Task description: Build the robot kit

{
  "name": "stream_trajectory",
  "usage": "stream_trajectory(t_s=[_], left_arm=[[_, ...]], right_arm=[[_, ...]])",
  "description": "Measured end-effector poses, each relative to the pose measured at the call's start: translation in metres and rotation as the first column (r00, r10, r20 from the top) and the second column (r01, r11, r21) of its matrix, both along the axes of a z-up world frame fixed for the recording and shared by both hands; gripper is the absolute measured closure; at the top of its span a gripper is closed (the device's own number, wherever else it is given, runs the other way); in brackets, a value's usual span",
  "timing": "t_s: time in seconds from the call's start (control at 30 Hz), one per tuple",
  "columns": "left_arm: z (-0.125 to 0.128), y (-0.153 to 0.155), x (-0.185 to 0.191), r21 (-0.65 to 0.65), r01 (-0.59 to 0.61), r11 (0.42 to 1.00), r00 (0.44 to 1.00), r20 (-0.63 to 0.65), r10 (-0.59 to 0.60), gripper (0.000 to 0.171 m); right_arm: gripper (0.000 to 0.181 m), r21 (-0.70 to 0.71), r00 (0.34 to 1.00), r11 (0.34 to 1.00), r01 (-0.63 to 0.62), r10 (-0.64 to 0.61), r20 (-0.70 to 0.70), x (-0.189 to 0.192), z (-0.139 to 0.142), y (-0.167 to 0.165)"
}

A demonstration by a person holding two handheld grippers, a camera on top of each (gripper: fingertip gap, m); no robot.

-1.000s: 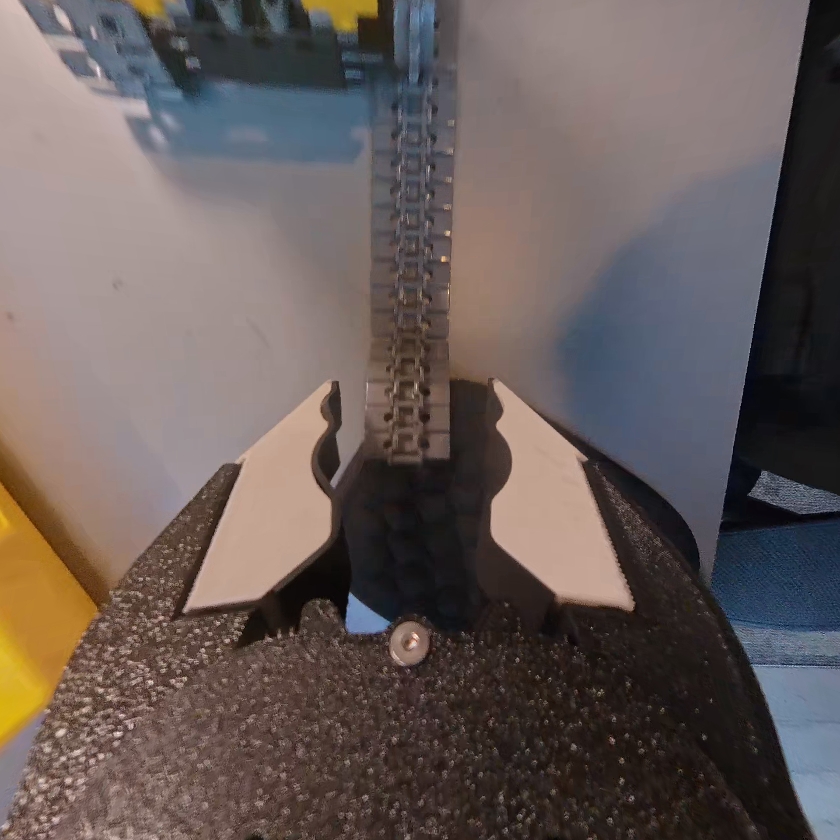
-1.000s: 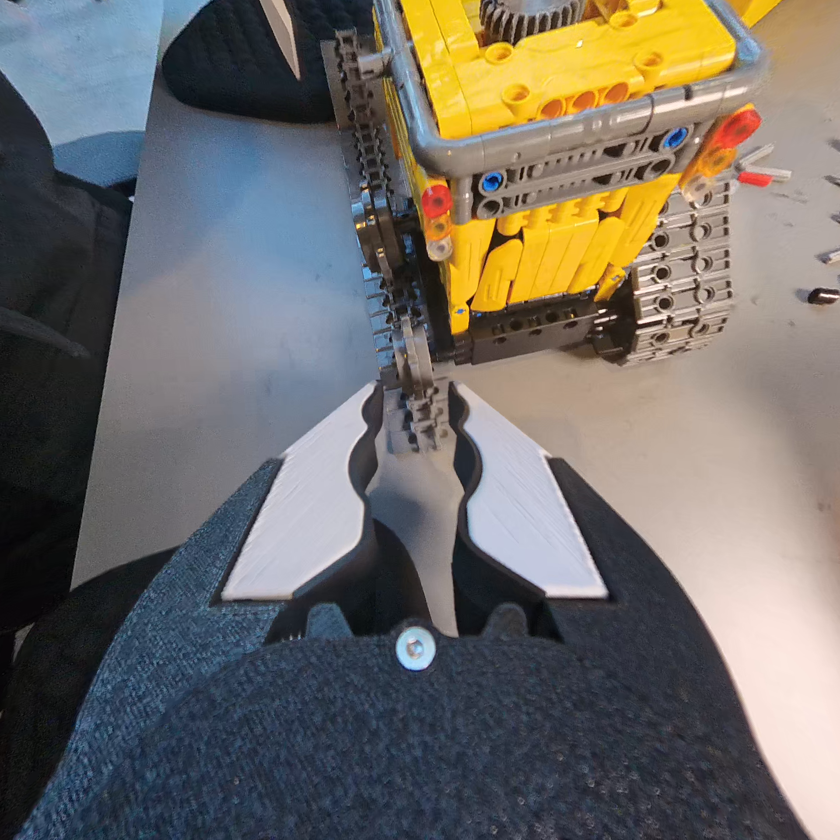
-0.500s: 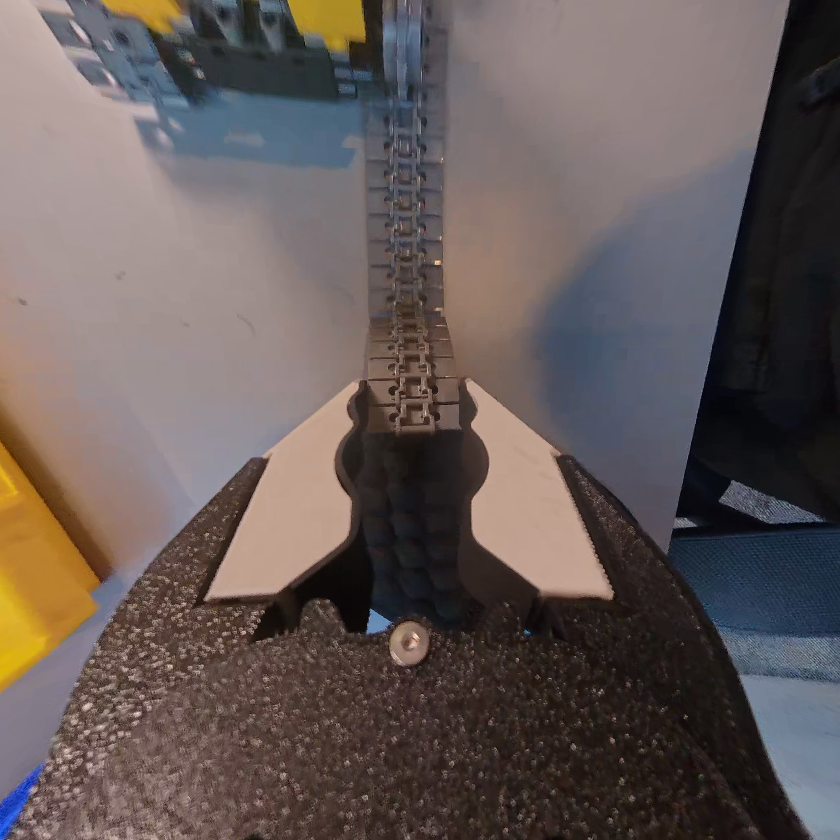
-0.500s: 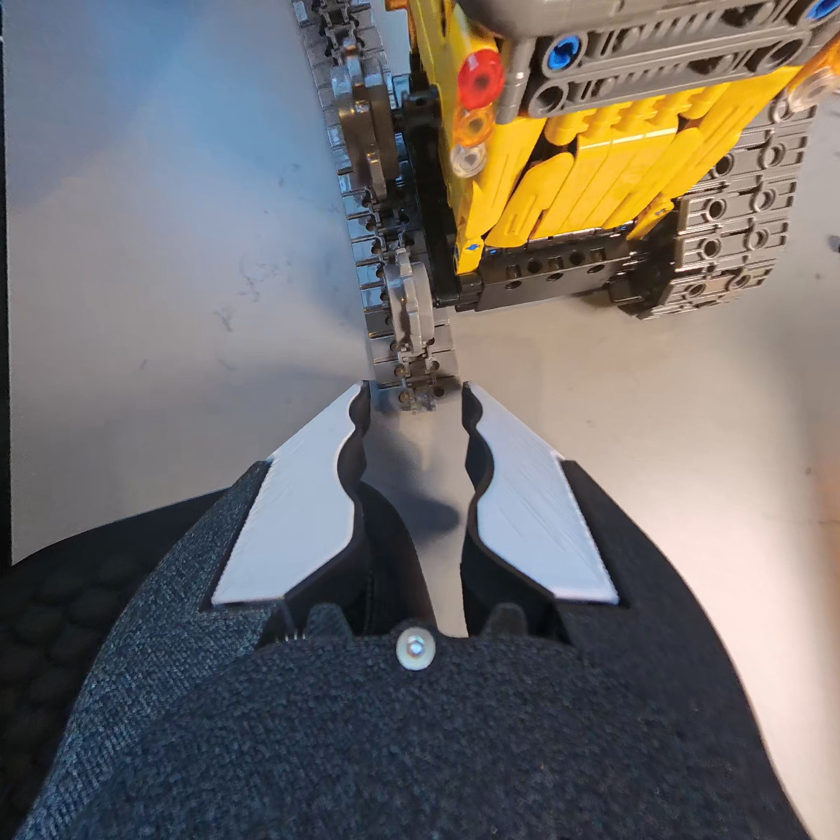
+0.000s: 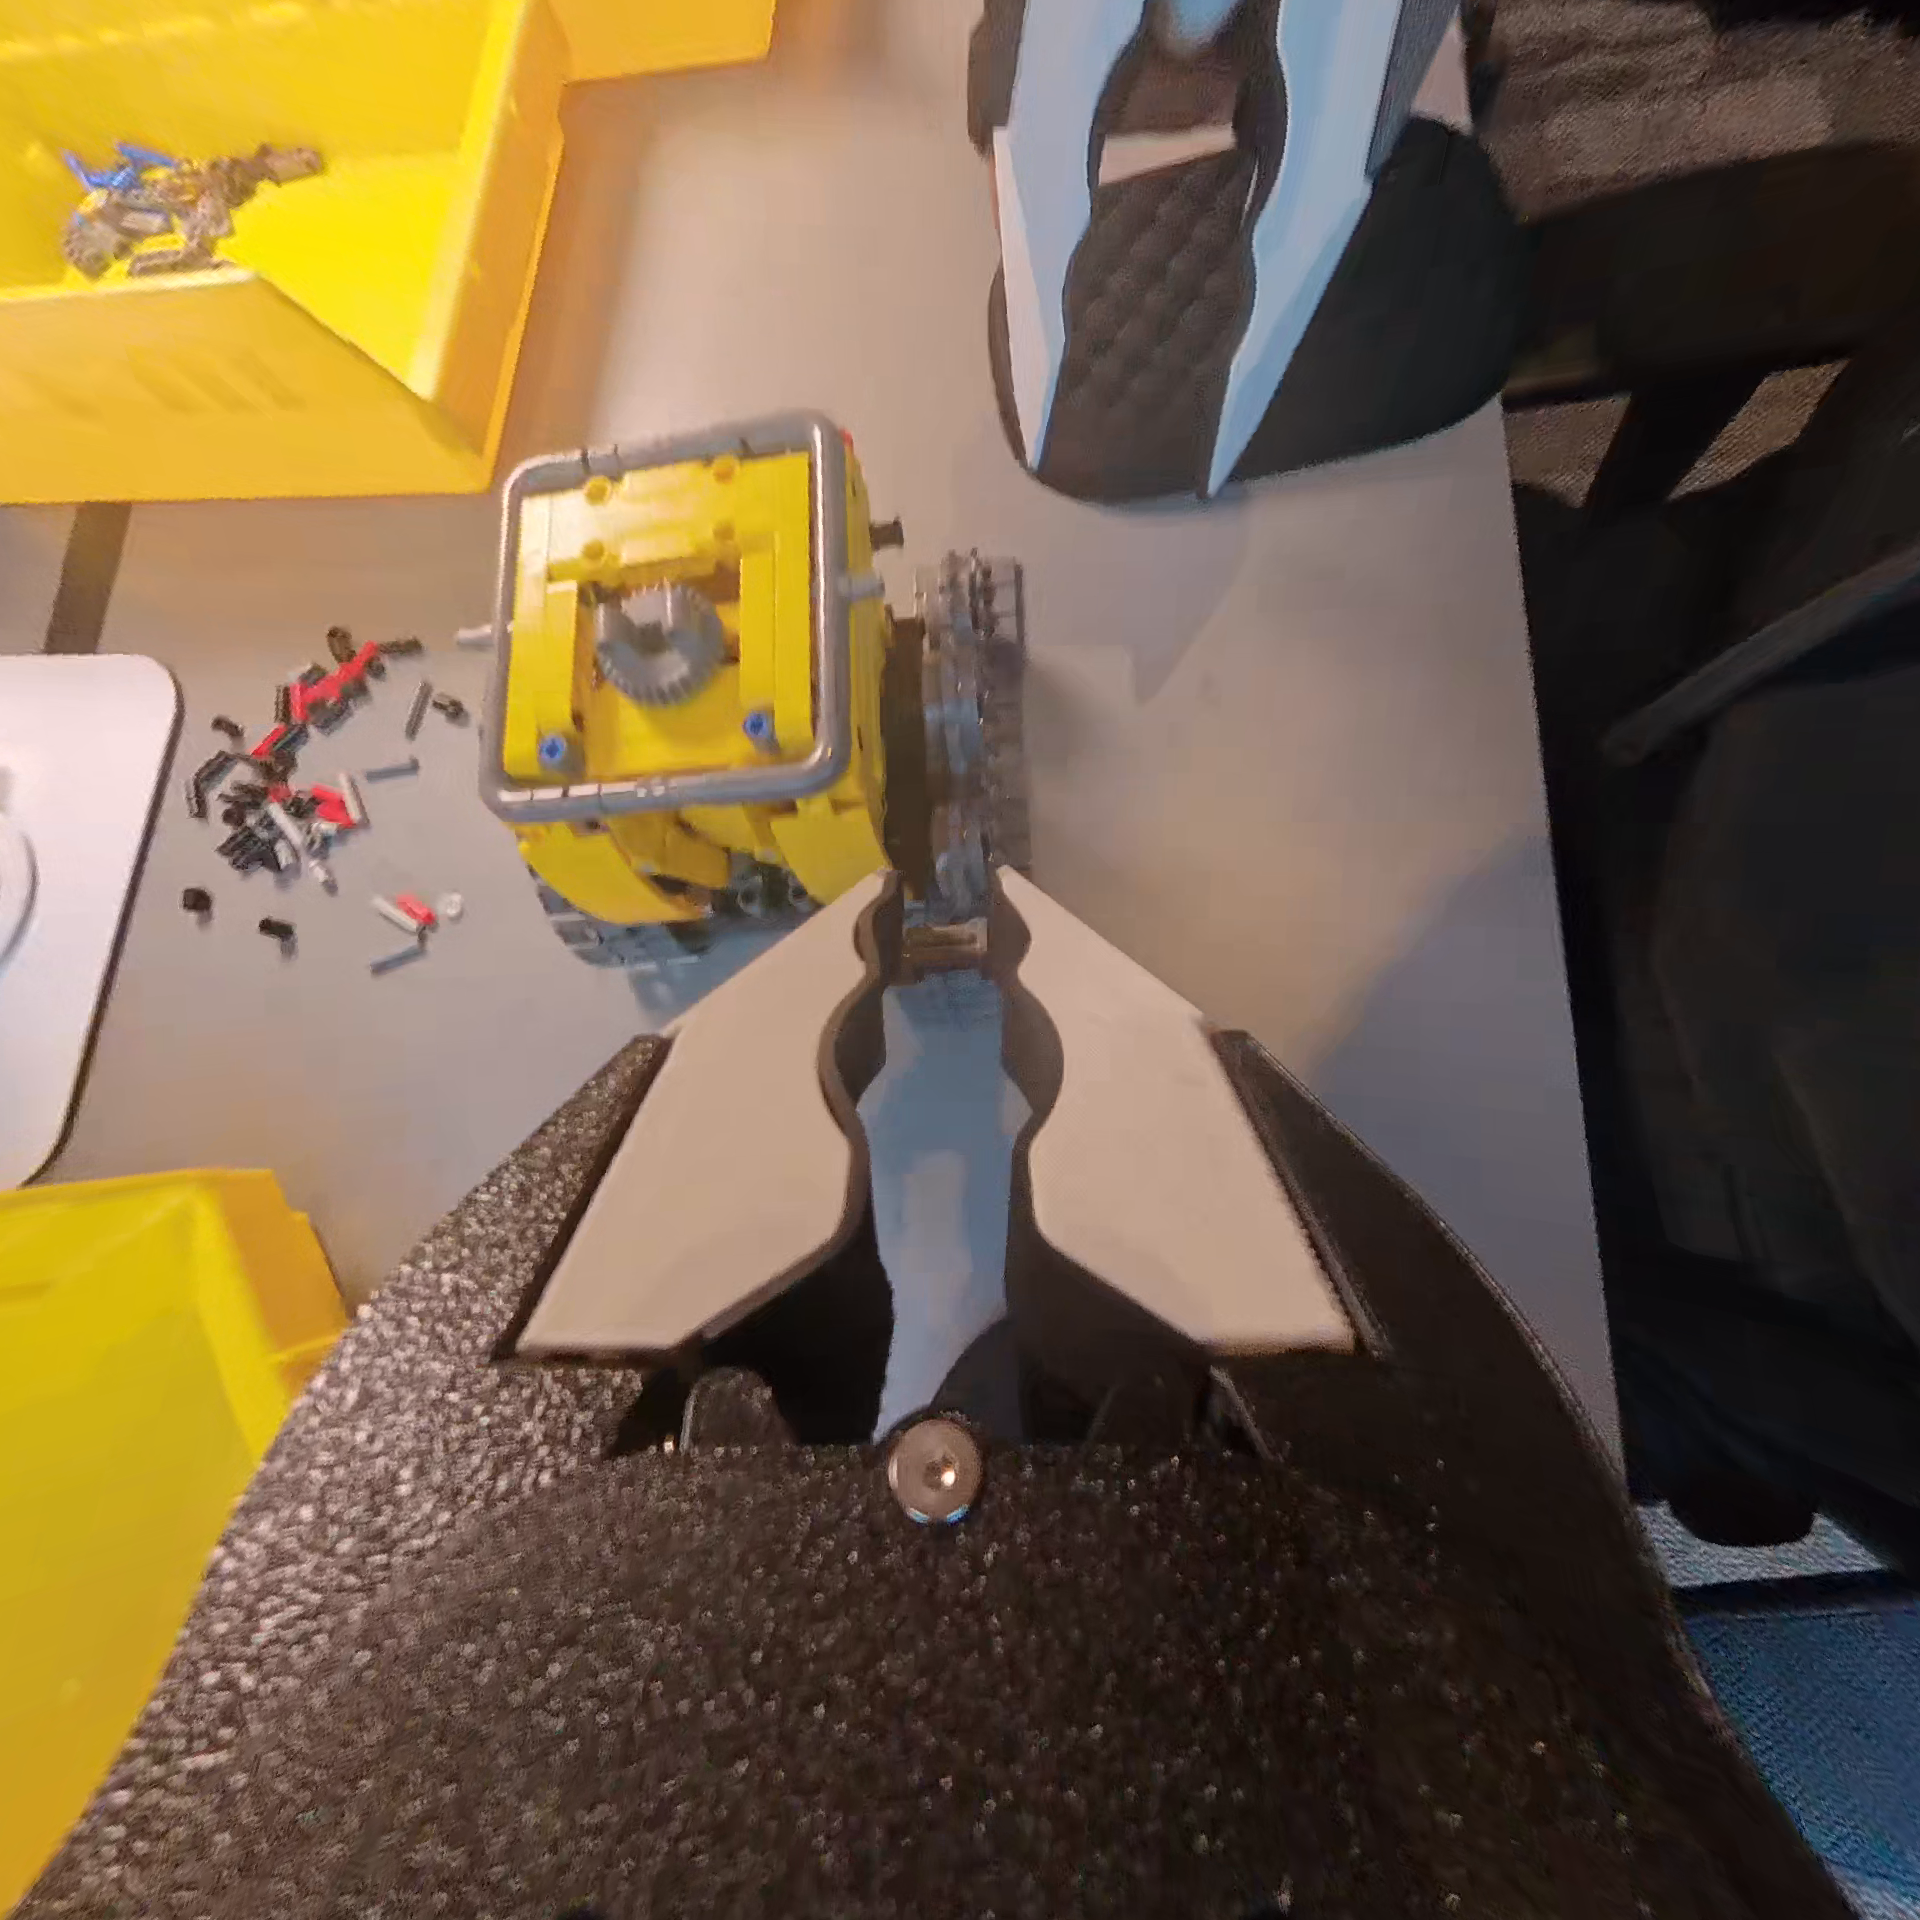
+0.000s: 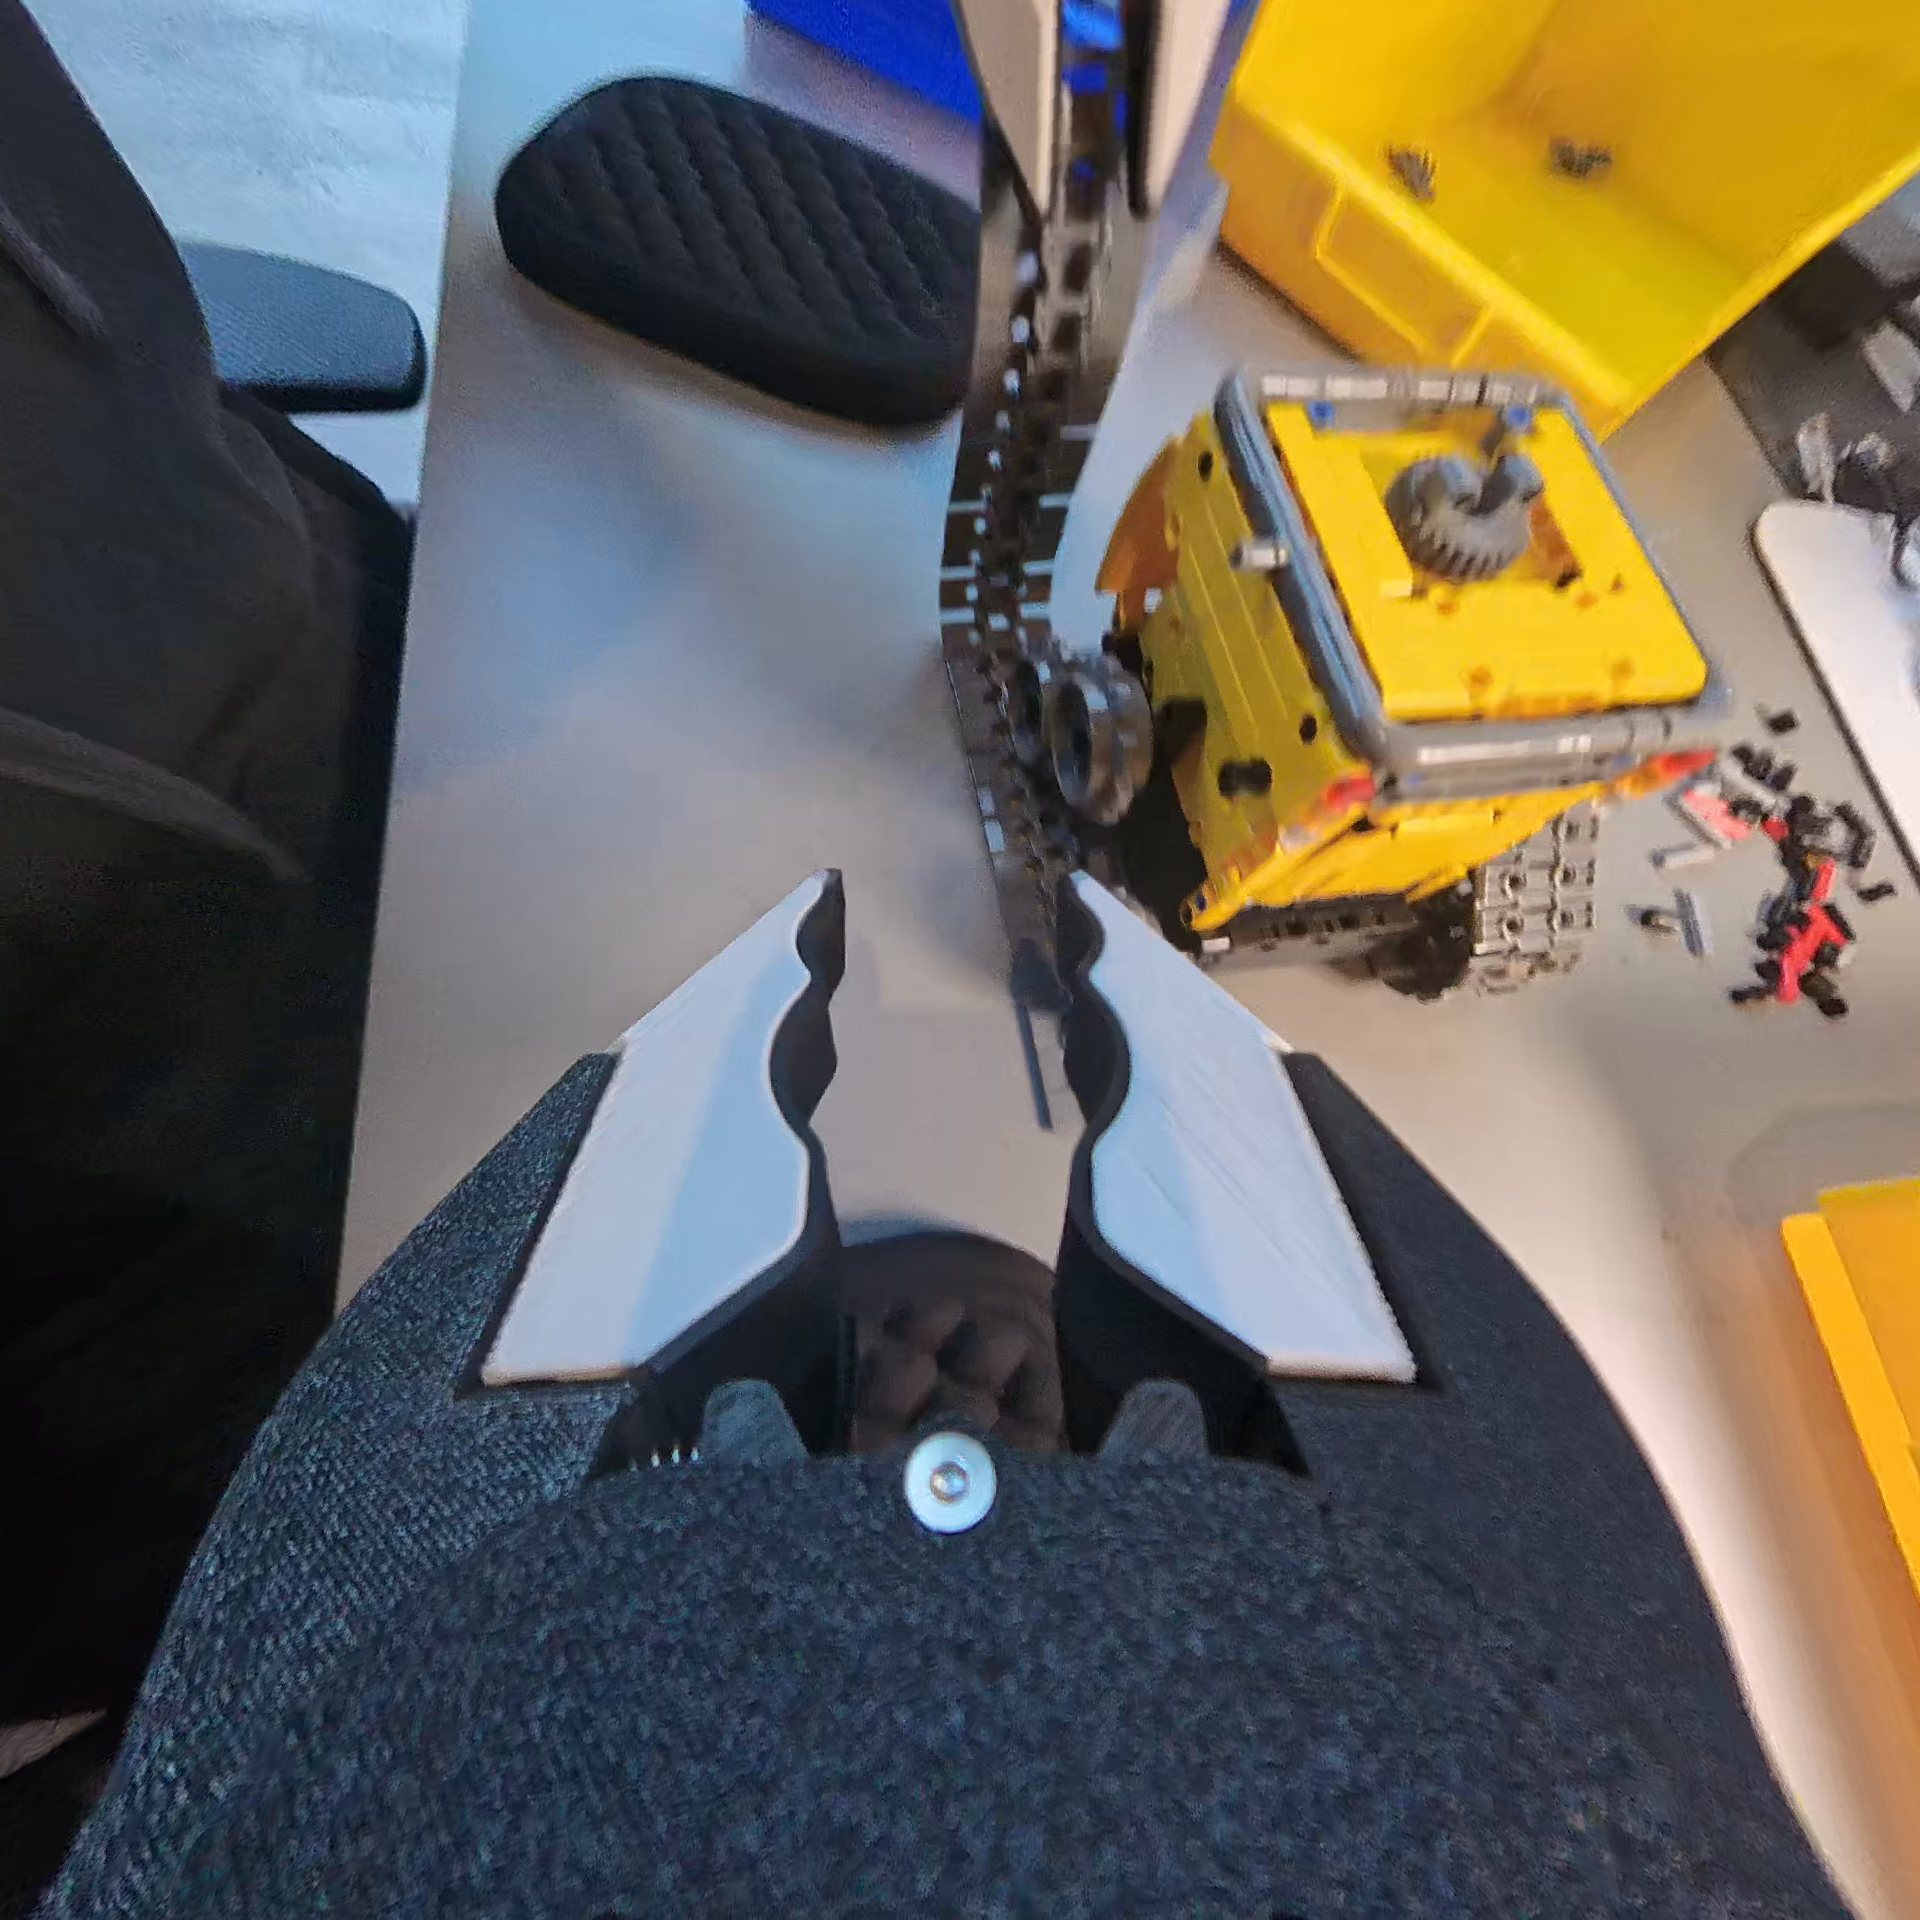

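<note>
Left gripper [image 5: 943, 914]: the two grey fingers were drawn close and pinched the near end of a grey tread chain [image 5: 971, 727], which rose from the side of a yellow brick-built vehicle [image 5: 686, 675] standing on the grey table [image 5: 1299, 831]. In the right wrist view the same chain [image 6: 1023, 582] ran taut from the vehicle's wheel hub up to the far top of the frame, where it passed between the fingers of the left gripper [image 6: 1081, 104]; the pinch itself was partly cut off there.

Right gripper [image 6: 951, 904]: its white fingers stood spread apart and held nothing. The lower end of the chain lay just beside the inner edge of its right finger [image 6: 1195, 1143]; whether the two touched could not be told. In the left wrist view this gripper [image 5: 1184, 312] appeared at the far right, above the table edge.

Surroundings: the vehicle [image 6: 1434, 665] showed a grey gear on its open top and a second tread on its far side. Small black, red and grey loose parts [image 5: 301, 790] lay scattered to its left in the left wrist view. Yellow bins [image 5: 239, 260] stood at the far left, another [image 5: 125, 1455] at the near left. A black padded rest [image 6: 738, 249] lay at the far edge of the table.
</note>
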State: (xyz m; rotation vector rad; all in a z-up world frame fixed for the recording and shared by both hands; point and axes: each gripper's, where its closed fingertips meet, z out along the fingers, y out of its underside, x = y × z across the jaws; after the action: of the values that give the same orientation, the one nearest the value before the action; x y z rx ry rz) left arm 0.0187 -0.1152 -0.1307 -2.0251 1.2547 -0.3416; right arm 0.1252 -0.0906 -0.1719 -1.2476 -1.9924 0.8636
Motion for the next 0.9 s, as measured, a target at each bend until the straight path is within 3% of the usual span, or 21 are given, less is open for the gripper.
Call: stream_trajectory(t_s=[0.2, 0.33, 0.5, 0.53, 0.6, 0.63, 0.77, 0.9], left_arm=[[-0.004, 0.014, 0.028, 0.02, 0.06, 0.998, 0.995, -0.076, -0.059, 0.157], [-0.003, 0.019, 0.04, 0.028, 0.073, 0.997, 0.995, -0.068, -0.071, 0.158], [-0.001, 0.023, 0.052, 0.041, 0.08, 0.996, 0.996, -0.052, -0.077, 0.158], [0.0, 0.023, 0.054, 0.042, 0.08, 0.996, 0.996, -0.044, -0.078, 0.158], [0.003, 0.023, 0.056, 0.051, 0.073, 0.996, 0.997, -0.019, -0.072, 0.157], [0.006, 0.024, 0.055, 0.071, 0.066, 0.995, 0.998, 0.001, -0.066, 0.148], [0.024, 0.021, 0.047, 0.127, 0.014, 0.992, 0.99, 0.135, -0.031, 0.138], [-0.001, 0.01, 0.026, 0.108, -0.089, 0.99, 0.985, 0.159, 0.071, 0.137]], right_arm=[[0.14, -0.016, 0.993, 1.0, 0.026, -0.027, -0.114, -0.033, 0.017, -0.028], [0.14, -0.096, 0.961, 0.976, 0.194, -0.209, -0.18, -0.064, 0.024, -0.023], [0.145, -0.156, 0.868, 0.906, 0.394, -0.422, -0.26, -0.091, 0.026, -0.014], [0.157, -0.147, 0.852, 0.894, 0.422, -0.447, -0.274, -0.091, 0.026, -0.011], [0.159, -0.161, 0.834, 0.882, 0.443, -0.471, -0.287, -0.089, 0.028, -0.01], [0.166, -0.169, 0.827, 0.875, 0.453, -0.483, -0.287, -0.086, 0.029, -0.009], [0.167, -0.202, 0.799, 0.844, 0.498, -0.536, -0.273, -0.072, 0.029, 0.002], [0.166, -0.239, 0.772, 0.816, 0.526, -0.576, -0.269, -0.058, 0.033, 0.01]])
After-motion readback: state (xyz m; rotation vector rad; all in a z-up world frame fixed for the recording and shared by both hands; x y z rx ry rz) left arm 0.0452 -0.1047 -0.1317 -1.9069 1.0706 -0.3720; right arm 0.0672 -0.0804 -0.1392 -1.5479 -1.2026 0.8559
